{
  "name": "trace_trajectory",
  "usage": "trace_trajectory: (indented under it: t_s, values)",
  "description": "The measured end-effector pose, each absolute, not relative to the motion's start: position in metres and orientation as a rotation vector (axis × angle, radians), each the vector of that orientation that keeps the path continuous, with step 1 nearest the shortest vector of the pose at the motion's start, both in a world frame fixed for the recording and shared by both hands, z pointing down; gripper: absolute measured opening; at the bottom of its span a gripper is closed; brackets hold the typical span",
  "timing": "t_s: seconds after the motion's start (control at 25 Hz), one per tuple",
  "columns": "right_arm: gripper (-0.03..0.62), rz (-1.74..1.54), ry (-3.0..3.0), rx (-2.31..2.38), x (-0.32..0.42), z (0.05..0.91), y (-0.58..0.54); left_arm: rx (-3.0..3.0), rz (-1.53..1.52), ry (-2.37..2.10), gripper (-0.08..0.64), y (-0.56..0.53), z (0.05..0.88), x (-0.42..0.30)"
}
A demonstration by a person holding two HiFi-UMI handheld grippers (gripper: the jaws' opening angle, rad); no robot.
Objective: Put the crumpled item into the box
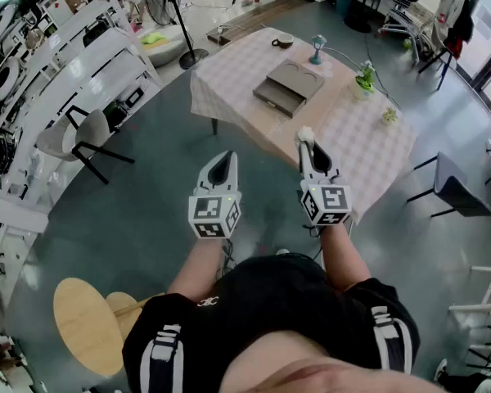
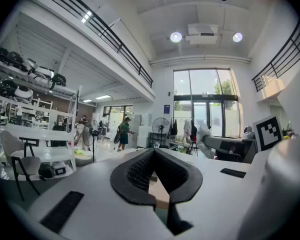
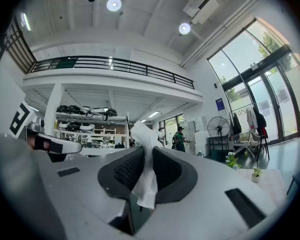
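Note:
My right gripper (image 1: 306, 140) is shut on a white crumpled tissue (image 1: 305, 133), held up in the air short of the table's near edge. In the right gripper view the tissue (image 3: 148, 184) hangs pinched between the dark pads (image 3: 126, 170) and sticks out past the tips of the right gripper (image 3: 144, 151). A flat grey box (image 1: 288, 86) lies on the checked tablecloth (image 1: 360, 137), beyond both grippers. My left gripper (image 1: 222, 160) is level with the right one, to its left, shut with nothing in it. In its own view the left gripper (image 2: 152, 152) shows jaws touching at the tips.
On the table stand a cup (image 1: 283, 41), a small blue stand (image 1: 317, 47) and two little potted plants (image 1: 364, 79). A grey chair (image 1: 452, 185) is at the right, a black-legged chair (image 1: 80, 142) at the left, a round wooden stool (image 1: 86, 322) near my feet, and a floor fan (image 1: 178, 23) behind.

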State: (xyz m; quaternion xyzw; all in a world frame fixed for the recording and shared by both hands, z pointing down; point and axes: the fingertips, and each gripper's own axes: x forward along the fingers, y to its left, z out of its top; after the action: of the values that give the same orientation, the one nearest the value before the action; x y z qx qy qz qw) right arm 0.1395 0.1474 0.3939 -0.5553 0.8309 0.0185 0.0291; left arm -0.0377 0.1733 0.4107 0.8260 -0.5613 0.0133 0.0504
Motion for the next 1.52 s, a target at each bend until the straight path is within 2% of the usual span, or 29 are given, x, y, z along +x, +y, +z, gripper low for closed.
trace_trajectory:
  t_s: [0.64,1.04,1.52]
  values:
    - [0.054,0.060,2.546,-1.719,0.124,0.394,0.190,2.549,0.044,-1.661,-0.009,0.208,0.414,-0.049]
    - [0.054,0.074,2.521,-1.773,0.091,0.407,0.235,2.550,0.071,-1.627,-0.009,0.250,0.440,-0.089]
    - [0.054,0.123,2.520,-1.771,0.076,0.408,0.205,2.553,0.045,-1.656,-0.009,0.225,0.445,-0.109]
